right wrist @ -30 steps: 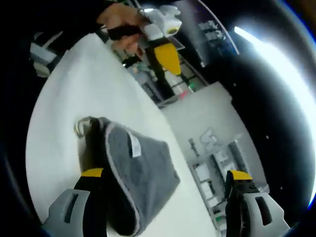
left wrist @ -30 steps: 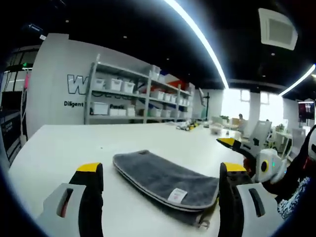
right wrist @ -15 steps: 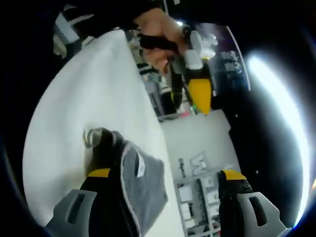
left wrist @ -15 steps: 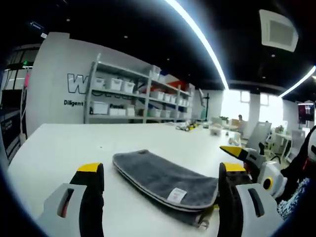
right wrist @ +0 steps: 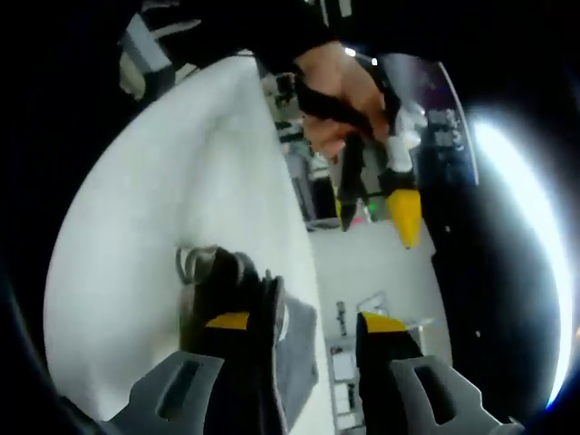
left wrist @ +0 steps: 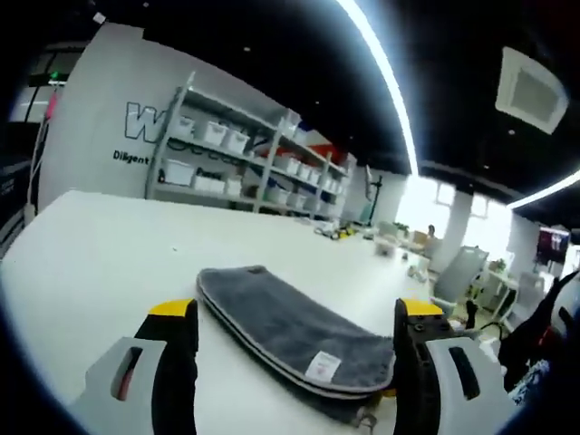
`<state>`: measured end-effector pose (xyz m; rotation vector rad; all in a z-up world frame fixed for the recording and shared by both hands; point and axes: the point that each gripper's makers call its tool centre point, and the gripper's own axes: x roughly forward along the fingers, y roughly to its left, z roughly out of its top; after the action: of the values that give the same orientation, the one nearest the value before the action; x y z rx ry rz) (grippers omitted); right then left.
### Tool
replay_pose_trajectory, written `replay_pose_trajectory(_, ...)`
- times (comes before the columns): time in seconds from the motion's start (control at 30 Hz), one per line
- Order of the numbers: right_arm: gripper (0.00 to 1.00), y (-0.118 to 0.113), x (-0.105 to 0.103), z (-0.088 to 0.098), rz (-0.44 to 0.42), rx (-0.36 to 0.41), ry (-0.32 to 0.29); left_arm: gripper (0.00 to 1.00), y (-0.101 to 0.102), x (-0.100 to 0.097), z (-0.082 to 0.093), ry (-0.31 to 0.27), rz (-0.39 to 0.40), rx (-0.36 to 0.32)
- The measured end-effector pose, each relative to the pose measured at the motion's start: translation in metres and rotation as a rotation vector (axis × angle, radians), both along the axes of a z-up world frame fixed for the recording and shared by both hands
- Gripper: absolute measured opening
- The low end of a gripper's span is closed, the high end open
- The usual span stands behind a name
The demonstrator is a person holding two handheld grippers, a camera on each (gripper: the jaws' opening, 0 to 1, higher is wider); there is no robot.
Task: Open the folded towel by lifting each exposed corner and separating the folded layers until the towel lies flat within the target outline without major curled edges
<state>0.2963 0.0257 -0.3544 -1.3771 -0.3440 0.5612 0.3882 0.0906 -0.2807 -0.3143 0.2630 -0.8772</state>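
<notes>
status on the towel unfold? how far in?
Done: nothing; the towel lies folded on the table, layered edges and tag showing. In hand: the right gripper sits at the towel's near corner, by the hanging loop, jaws fairly close together but holding no cloth that I can see. The left gripper is open, short of the towel. Left: every fold; no outline visible.

In the right gripper view we see our right gripper (right wrist: 294,331) low over the white table (right wrist: 163,208), with its two yellow-tipped jaws quite close together and a narrow gap between them. The grey towel (right wrist: 294,349) lies folded between and behind the jaws, and its hanging loop (right wrist: 192,263) rests on the table just beside the left jaw. Above, a hand (right wrist: 340,104) holds the left gripper (right wrist: 376,199), which points down toward the towel.
</notes>
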Motion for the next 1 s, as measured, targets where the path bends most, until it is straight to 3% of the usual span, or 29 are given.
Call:
replay_pose_trajectory(0.1, 0.3, 0.002, 0.001, -0.002, 0.001, -0.001, 0.004, 0.84, 0.0, 0.02, -0.005, 0.076, -0.007, -0.05)
replay_pose_trajectory(0.17, 0.26, 0.003, 0.001, -0.002, 0.001, -0.004, 0.006, 0.83, 0.001, 0.041, -0.011, 0.075, -0.001, -0.039)
replay_pose_trajectory(0.3, 0.2, 0.004, 0.0, -0.006, 0.007, -0.006, 0.025, 0.78, 0.005, 0.078, -0.033, 0.142, 0.026, 0.009)
replay_pose_trajectory(0.33, 0.18, 0.005, 0.0, -0.007, 0.01, -0.007, 0.035, 0.75, 0.005, 0.086, -0.038, 0.18, 0.027, -0.004)
replay_pose_trajectory(0.47, 0.13, 0.004, 0.0, -0.007, 0.006, 0.007, 0.05, 0.68, -0.002, 0.118, -0.045, 0.198, 0.014, -0.047)
replay_pose_trajectory(0.53, 0.12, 0.004, 0.001, -0.008, -0.002, 0.016, 0.062, 0.63, -0.005, 0.131, -0.053, 0.273, 0.023, -0.073)
replay_pose_trajectory(0.73, 0.11, 0.003, 0.002, -0.009, -0.029, 0.055, 0.088, 0.58, -0.013, 0.159, -0.069, 0.319, 0.009, -0.045)
replay_pose_trajectory(0.87, 0.09, -0.007, 0.008, -0.009, -0.137, 0.129, 0.107, 0.57, -0.009, 0.172, -0.077, 0.306, 0.032, -0.02)
replay_pose_trajectory(1.0, 0.09, -0.007, 0.009, -0.013, -0.165, 0.174, 0.133, 0.47, -0.008, 0.178, -0.087, 0.329, 0.03, -0.001)
